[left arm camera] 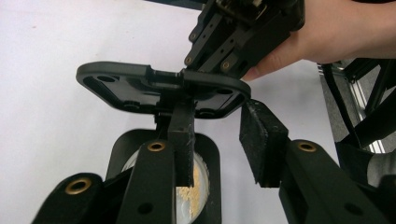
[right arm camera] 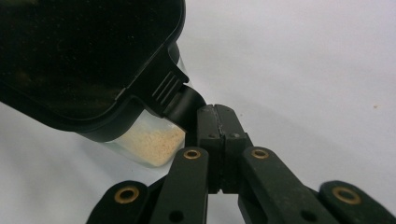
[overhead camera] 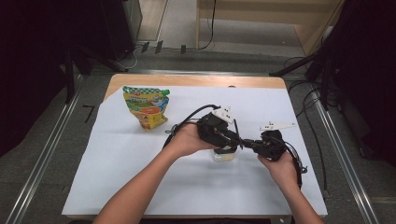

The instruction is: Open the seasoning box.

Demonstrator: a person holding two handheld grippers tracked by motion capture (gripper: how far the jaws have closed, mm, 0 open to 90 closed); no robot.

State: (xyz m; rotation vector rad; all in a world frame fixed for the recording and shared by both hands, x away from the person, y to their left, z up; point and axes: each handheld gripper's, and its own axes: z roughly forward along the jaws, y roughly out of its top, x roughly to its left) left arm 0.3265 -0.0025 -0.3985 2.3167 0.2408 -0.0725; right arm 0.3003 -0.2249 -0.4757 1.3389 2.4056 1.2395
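While the right tool sits with jaws pressed together against the lid's tab, the small clear plastic container of pale powder rests on the white surface at centre frame. Its black hinged lid lies flat across the upper middle, directly ahead of the left tool, whose half-closed jaws straddle the lid's near edge without clamping.

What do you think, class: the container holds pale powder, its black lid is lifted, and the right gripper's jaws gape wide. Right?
No: the right gripper is shut, jaws pressed together, as the right gripper view shows. The pale powder and lifted black lid stand.
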